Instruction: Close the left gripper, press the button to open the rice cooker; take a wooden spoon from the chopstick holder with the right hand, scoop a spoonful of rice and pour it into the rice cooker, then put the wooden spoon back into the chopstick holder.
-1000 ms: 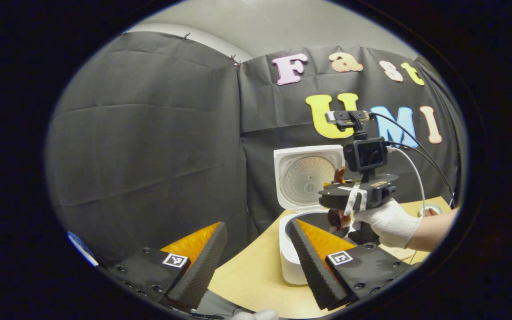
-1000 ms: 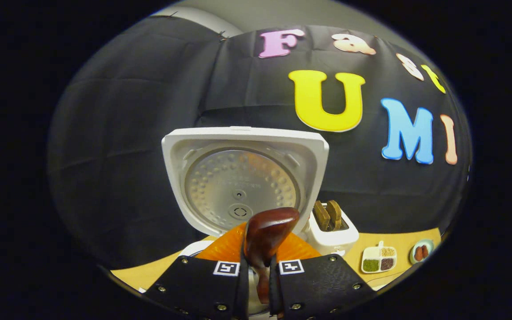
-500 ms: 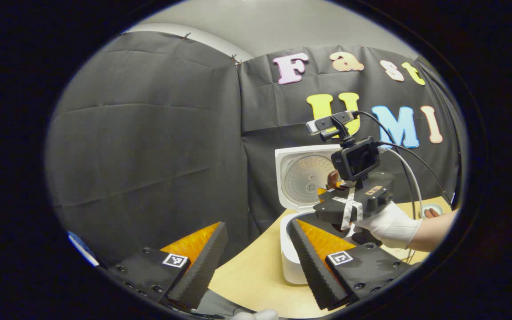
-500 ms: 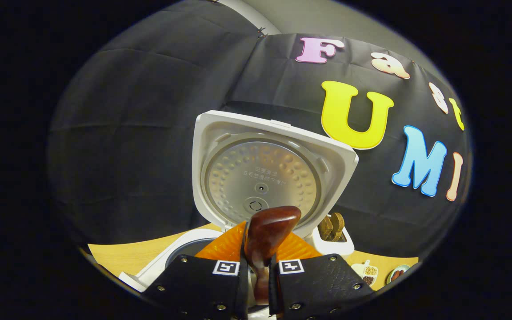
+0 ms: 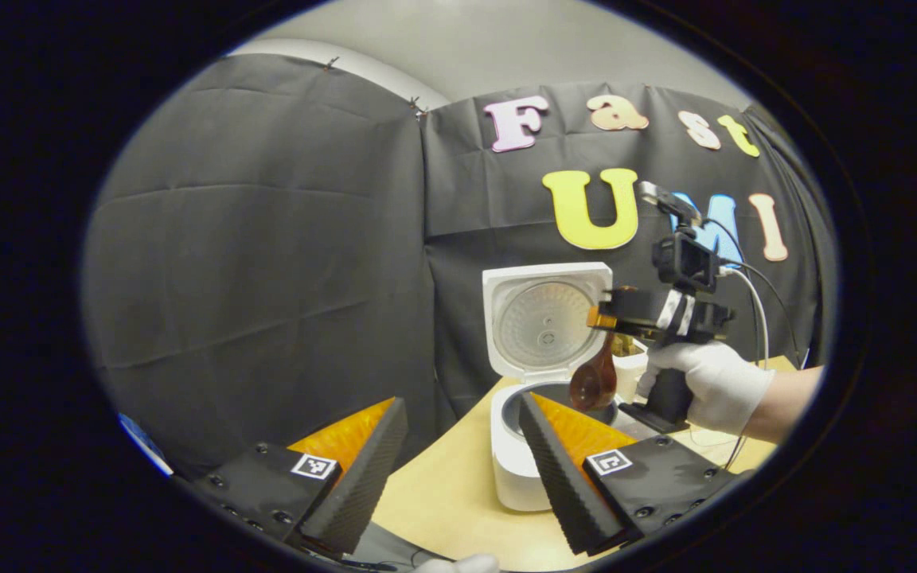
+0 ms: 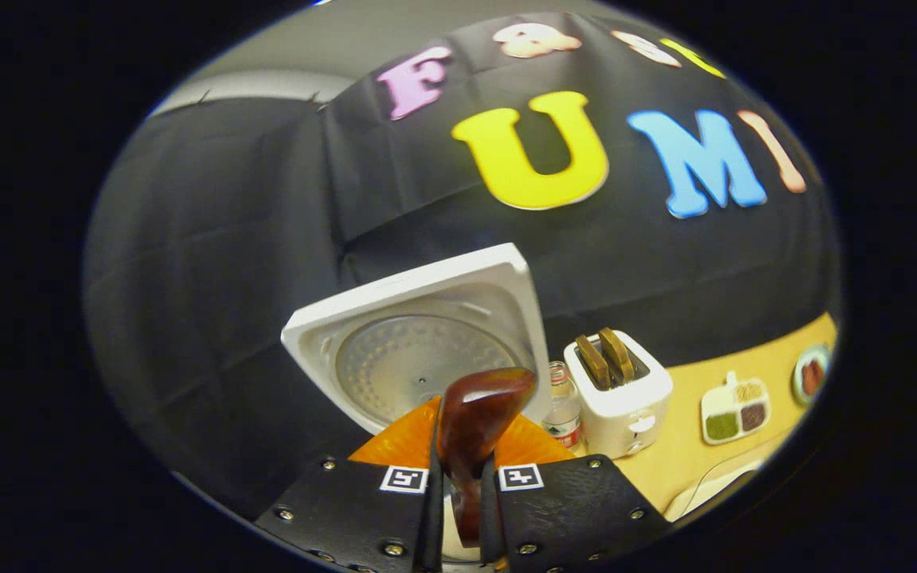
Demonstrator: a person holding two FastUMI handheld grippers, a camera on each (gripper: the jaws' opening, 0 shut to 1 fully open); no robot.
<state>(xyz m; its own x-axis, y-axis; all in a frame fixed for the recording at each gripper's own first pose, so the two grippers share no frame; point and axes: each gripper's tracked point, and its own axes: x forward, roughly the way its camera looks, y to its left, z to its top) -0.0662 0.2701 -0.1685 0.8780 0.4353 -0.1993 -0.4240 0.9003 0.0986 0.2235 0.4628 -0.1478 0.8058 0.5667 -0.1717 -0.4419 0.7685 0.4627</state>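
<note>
Now the right gripper (image 6: 457,509) has its two fingers pressed together on the handle of the wooden spoon (image 6: 478,414), so that the handle is pinched between them and the dark bowl of the spoon stands up in front of the camera in the right gripper view. Seen from the left gripper view, that same gripper (image 5: 603,320) is held in a white-gloved hand (image 5: 709,382), and the spoon (image 5: 595,380) hangs down from its tip with the bowl lowest, just over the open pot of the rice cooker (image 5: 516,469). The cooker stands on the bench (image 5: 446,497) near its back edge, against the black cloth wall, with its white lid (image 5: 544,318) swung up and the round metal inner plate facing forward. The left gripper (image 5: 458,469) hovers low near the front edge of the bench with its fingers spread wide apart, touching nothing and holding nothing; the cooker shows just behind its right finger. In the right gripper view, a small bottle (image 6: 563,414) stands just beside the cooker's lid (image 6: 419,350), then a white toaster (image 6: 619,394) with two slices in its slots, and farther along the bench a divided dish (image 6: 735,410) of grains and a small plate (image 6: 811,374).
</note>
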